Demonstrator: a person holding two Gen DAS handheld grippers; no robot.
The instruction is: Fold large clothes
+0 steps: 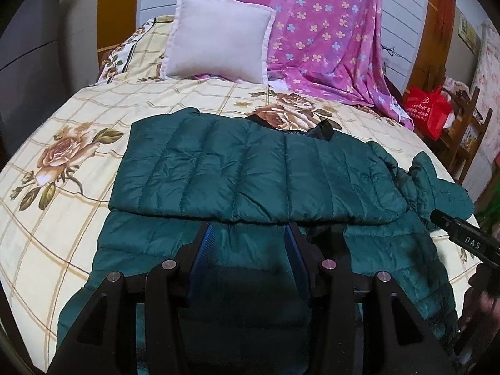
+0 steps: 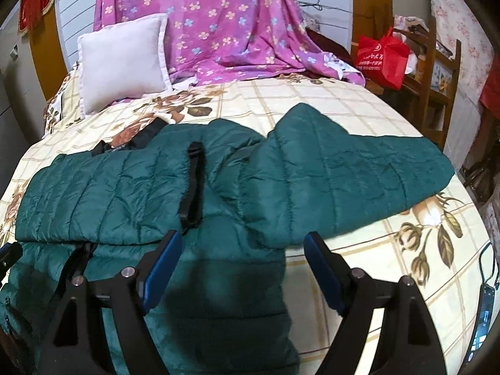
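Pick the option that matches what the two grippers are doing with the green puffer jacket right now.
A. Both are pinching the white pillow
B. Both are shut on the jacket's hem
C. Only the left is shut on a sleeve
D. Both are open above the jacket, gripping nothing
D: the left gripper and the right gripper both show spread jaws over the green puffer jacket, with no fabric between the blue pads.

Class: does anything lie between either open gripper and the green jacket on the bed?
Nothing visible. The left gripper and right gripper both hang open directly over the jacket, with only air between. The pillow sits well beyond it.
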